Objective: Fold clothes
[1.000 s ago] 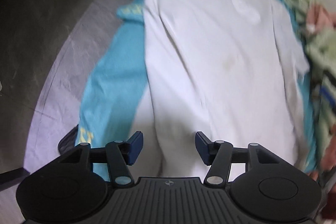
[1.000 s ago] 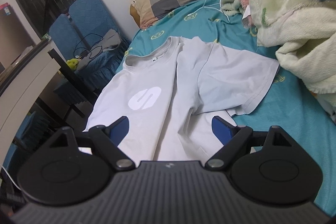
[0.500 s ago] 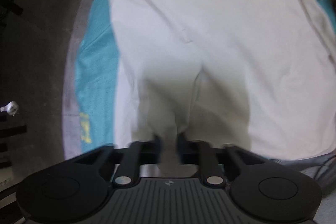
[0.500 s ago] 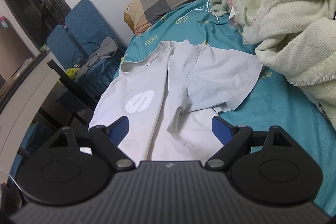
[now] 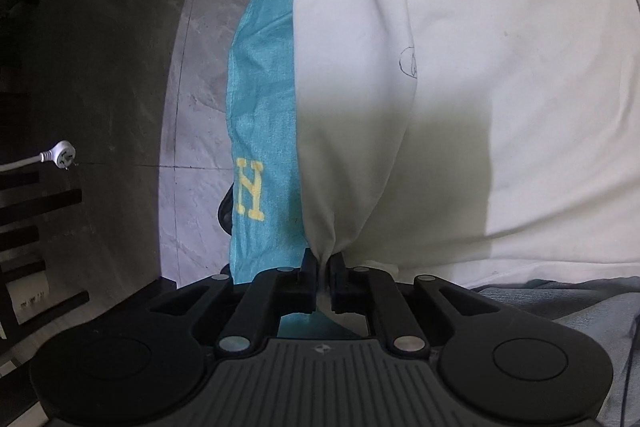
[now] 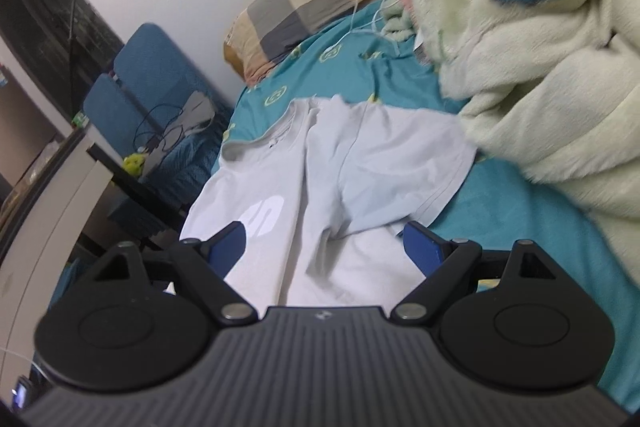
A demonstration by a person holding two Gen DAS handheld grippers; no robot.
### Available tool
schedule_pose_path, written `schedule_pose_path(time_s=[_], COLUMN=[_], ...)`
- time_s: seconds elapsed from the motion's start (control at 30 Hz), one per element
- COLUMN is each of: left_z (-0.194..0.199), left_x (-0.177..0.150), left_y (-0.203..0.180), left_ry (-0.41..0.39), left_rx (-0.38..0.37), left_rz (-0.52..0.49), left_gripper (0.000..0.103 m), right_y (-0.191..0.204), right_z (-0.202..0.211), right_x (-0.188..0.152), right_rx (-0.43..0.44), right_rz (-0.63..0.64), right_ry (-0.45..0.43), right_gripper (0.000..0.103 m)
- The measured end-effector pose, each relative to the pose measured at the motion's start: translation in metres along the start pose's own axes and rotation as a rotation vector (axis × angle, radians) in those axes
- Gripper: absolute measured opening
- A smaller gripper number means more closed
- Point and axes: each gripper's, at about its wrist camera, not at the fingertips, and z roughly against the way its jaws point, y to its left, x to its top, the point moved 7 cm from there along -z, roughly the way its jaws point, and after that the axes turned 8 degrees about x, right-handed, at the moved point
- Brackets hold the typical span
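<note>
A white T-shirt (image 5: 460, 87) lies spread on a teal bed sheet (image 5: 264, 99). My left gripper (image 5: 323, 261) is shut on the shirt's hem near the bed's left edge, and the cloth bunches into a fold between its pads. In the right wrist view the same shirt (image 6: 320, 179) lies flat with its right sleeve folded inward and a white logo on the chest. My right gripper (image 6: 324, 239) is open and empty, hovering above the shirt's lower part.
A fluffy green blanket (image 6: 540, 47) is piled on the bed at the right. A checked pillow (image 6: 308, 7) lies at the head. A blue chair (image 6: 160, 99) with cables stands beside the bed. The floor (image 5: 120, 67) with a white plug (image 5: 60, 157) is at the left.
My left gripper moved down to the shirt's hem and shut on it. My right gripper stayed open and drifted slightly closer over the shirt.
</note>
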Motion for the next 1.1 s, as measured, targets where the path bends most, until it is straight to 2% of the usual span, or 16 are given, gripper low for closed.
schedule_pose_path(time_s=[0.03, 0.17, 0.2, 0.3, 0.37, 0.53, 0.67, 0.73, 0.83, 0.93, 1.03, 1.07, 1.1], left_z=[0.006, 0.037, 0.048, 0.087, 0.113, 0.166, 0.187, 0.176, 0.146, 0.122, 0.068, 0.053, 0.043], left_x=[0.001, 0.002, 0.003, 0.005, 0.008, 0.020, 0.041, 0.055, 0.086, 0.113, 0.126, 0.127, 0.128], left_y=[-0.004, -0.014, -0.017, -0.038, -0.062, -0.139, -0.189, -0.200, -0.196, -0.187, -0.180, -0.177, -0.175], left_ry=[-0.016, -0.148, -0.190, -0.329, -0.444, -0.628, -0.751, -0.792, -0.844, -0.910, -0.966, -0.972, -0.974], left_rx=[0.011, 0.070, 0.076, 0.077, 0.051, -0.157, -0.197, -0.219, -0.237, -0.213, -0.177, -0.170, -0.165], left_rz=[-0.004, -0.028, -0.025, -0.032, -0.049, -0.064, -0.095, -0.079, -0.020, 0.028, 0.051, 0.063, 0.077], left_gripper=[0.019, 0.053, 0.056, 0.057, 0.058, 0.059, 0.059, 0.059, 0.060, 0.065, 0.076, 0.082, 0.084], right_y=[-0.004, -0.016, -0.017, -0.020, -0.022, -0.025, -0.024, -0.021, -0.013, -0.006, 0.000, 0.001, 0.002], right_z=[0.004, 0.019, 0.023, 0.033, 0.036, 0.030, 0.024, 0.022, 0.020, 0.018, 0.014, 0.012, 0.011], right_x=[0.004, 0.022, 0.026, 0.033, 0.035, 0.028, 0.017, 0.013, 0.009, 0.006, 0.004, 0.003, 0.002], right_rx=[0.002, 0.013, 0.012, 0.012, 0.011, 0.003, -0.005, -0.006, -0.004, 0.002, 0.007, 0.006, 0.006], right_rz=[-0.002, 0.000, 0.010, 0.010, 0.006, -0.017, -0.015, 0.006, 0.045, 0.083, 0.117, 0.124, 0.129], right_ry=[-0.001, 0.006, -0.003, -0.036, -0.045, -0.025, -0.004, 0.004, -0.003, -0.011, -0.014, -0.015, -0.015], right_gripper=[0.087, 0.087, 0.087, 0.087, 0.087, 0.087, 0.087, 0.087, 0.087, 0.087, 0.087, 0.087, 0.087])
